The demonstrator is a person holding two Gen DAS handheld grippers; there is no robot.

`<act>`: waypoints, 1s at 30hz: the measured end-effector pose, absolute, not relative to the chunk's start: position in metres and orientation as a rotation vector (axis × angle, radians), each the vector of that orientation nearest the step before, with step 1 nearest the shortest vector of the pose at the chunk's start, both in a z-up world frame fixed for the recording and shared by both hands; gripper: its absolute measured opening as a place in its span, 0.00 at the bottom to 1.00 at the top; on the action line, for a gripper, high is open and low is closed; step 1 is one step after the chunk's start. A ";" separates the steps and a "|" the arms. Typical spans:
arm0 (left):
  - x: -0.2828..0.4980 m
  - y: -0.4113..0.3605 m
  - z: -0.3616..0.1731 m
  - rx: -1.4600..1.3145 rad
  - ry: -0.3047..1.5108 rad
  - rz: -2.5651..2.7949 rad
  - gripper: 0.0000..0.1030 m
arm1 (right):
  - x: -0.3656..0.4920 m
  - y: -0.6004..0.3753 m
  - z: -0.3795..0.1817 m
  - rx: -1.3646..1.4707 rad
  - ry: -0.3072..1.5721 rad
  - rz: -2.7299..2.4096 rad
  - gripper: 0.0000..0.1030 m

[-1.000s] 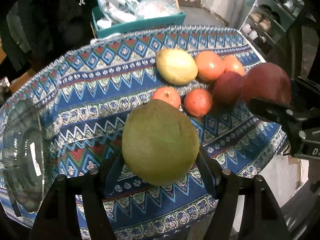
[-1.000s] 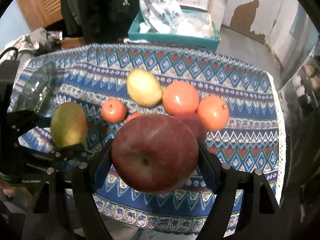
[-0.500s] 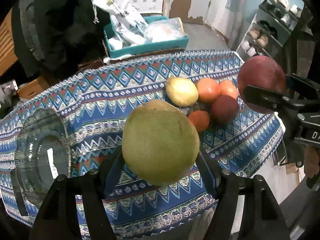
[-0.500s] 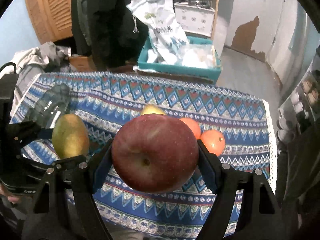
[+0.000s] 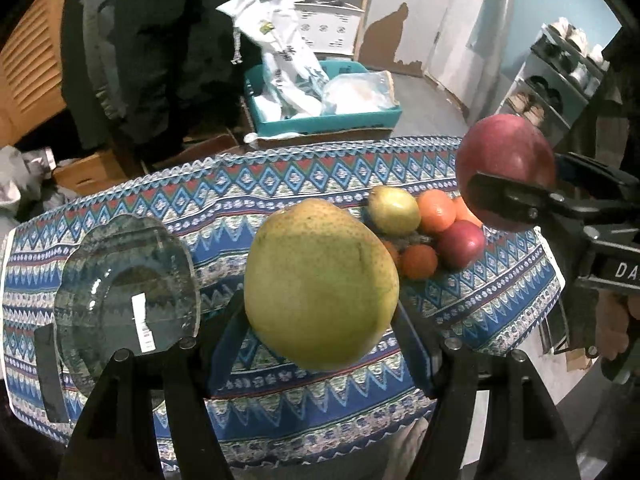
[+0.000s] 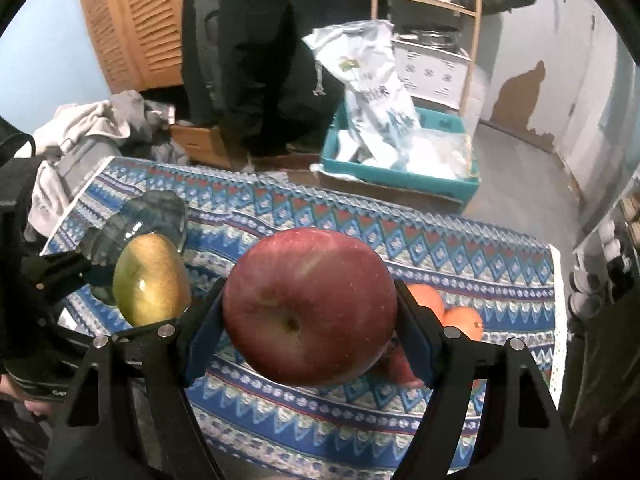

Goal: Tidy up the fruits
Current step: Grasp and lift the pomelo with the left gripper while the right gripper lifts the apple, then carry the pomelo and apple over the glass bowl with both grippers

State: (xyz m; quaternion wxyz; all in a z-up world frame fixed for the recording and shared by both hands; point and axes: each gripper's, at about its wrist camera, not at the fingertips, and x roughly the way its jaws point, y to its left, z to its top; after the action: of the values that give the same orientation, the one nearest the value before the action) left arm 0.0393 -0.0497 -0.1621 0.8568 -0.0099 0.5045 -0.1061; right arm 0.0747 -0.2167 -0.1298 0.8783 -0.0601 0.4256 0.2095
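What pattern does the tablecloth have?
The tablecloth has zigzag and diamond bands in blue, red and white; the left wrist view shows it best.

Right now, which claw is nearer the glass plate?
Left. The left claw, holding the green mango, hangs beside the glass plate; the right claw, holding the red apple, is across the table above the fruit pile.
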 end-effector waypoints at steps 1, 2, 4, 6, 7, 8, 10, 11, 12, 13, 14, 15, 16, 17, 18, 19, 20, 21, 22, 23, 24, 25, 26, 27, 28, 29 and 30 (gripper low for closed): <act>0.039 -0.045 -0.162 -0.023 1.058 -0.213 0.70 | 0.075 -0.212 -0.129 -0.126 0.887 0.444 0.75; 0.039 -0.040 -0.162 -0.027 1.057 -0.203 0.70 | 0.076 -0.206 -0.128 -0.128 0.887 0.452 0.75; 0.038 -0.029 -0.162 -0.046 1.057 -0.189 0.70 | 0.079 -0.195 -0.125 -0.130 0.887 0.465 0.75; 0.038 -0.018 -0.163 -0.068 1.058 -0.173 0.70 | 0.081 -0.184 -0.123 -0.125 0.885 0.487 0.75; 0.038 -0.012 -0.164 -0.077 1.059 -0.161 0.70 | 0.083 -0.177 -0.122 -0.125 0.885 0.498 0.75; 0.038 -0.005 -0.165 -0.084 1.061 -0.146 0.70 | 0.085 -0.172 -0.122 -0.125 0.884 0.507 0.75; 0.038 0.006 -0.167 -0.100 1.064 -0.129 0.70 | 0.090 -0.159 -0.124 -0.128 0.889 0.523 0.75; 0.037 0.011 -0.168 -0.107 1.066 -0.123 0.70 | 0.091 -0.154 -0.125 -0.128 0.893 0.530 0.75; 0.037 0.019 -0.169 -0.117 1.067 -0.113 0.70 | 0.093 -0.147 -0.126 -0.127 0.898 0.540 0.75; 0.037 0.024 -0.170 -0.124 1.067 -0.107 0.70 | 0.097 -0.139 -0.129 -0.125 0.906 0.554 0.75; 0.036 0.031 -0.172 -0.130 1.067 -0.096 0.70 | 0.098 -0.133 -0.131 -0.126 0.914 0.562 0.75; 0.035 0.037 -0.172 -0.134 1.066 -0.086 0.70 | 0.100 -0.127 -0.133 -0.129 0.922 0.571 0.75; 0.034 0.043 -0.174 -0.137 1.064 -0.077 0.70 | 0.102 -0.118 -0.136 -0.134 0.931 0.584 0.75; 0.034 0.050 -0.175 -0.147 1.062 -0.068 0.70 | 0.104 -0.111 -0.137 -0.138 0.936 0.595 0.75; 0.034 0.055 -0.176 -0.154 1.061 -0.063 0.70 | 0.105 -0.105 -0.139 -0.142 0.940 0.606 0.75; 0.034 0.061 -0.177 -0.167 1.061 -0.055 0.70 | 0.106 -0.097 -0.141 -0.145 0.943 0.616 0.75; 0.034 0.068 -0.178 -0.174 1.060 -0.044 0.70 | 0.108 -0.090 -0.142 -0.151 0.943 0.629 0.75; 0.034 0.073 -0.179 -0.179 1.057 -0.036 0.70 | 0.108 -0.083 -0.143 -0.158 0.941 0.639 0.75; 0.033 0.079 -0.180 -0.183 1.056 -0.024 0.70 | 0.110 -0.074 -0.145 -0.167 0.942 0.648 0.75; 0.032 0.084 -0.181 -0.187 1.055 -0.015 0.70 | 0.111 -0.069 -0.147 -0.173 0.944 0.653 0.75; 0.032 0.088 -0.183 -0.189 1.055 -0.008 0.70 | 0.112 -0.063 -0.148 -0.176 0.946 0.661 0.75; 0.031 0.094 -0.185 -0.190 1.056 0.001 0.70 | 0.114 -0.055 -0.150 -0.178 0.950 0.671 0.75; 0.030 0.099 -0.186 -0.192 1.055 0.009 0.70 | 0.116 -0.050 -0.152 -0.181 0.955 0.677 0.75; 0.028 0.104 -0.189 -0.198 1.058 0.017 0.70 | 0.117 -0.044 -0.154 -0.186 0.961 0.683 0.75; 0.027 0.110 -0.191 -0.206 1.063 0.025 0.70 | 0.119 -0.038 -0.156 -0.191 0.968 0.689 0.75; 0.026 0.115 -0.194 -0.213 1.066 0.030 0.70 | 0.119 -0.033 -0.158 -0.195 0.972 0.694 0.75; 0.025 0.120 -0.198 -0.219 1.072 0.038 0.70 | 0.120 -0.027 -0.160 -0.200 0.977 0.701 0.75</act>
State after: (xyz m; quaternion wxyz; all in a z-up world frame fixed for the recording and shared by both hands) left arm 0.0251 0.1200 -0.1977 0.8539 -0.1039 0.5096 0.0181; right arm 0.1204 -0.0270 -0.1601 0.8199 -0.0941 0.4590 0.3291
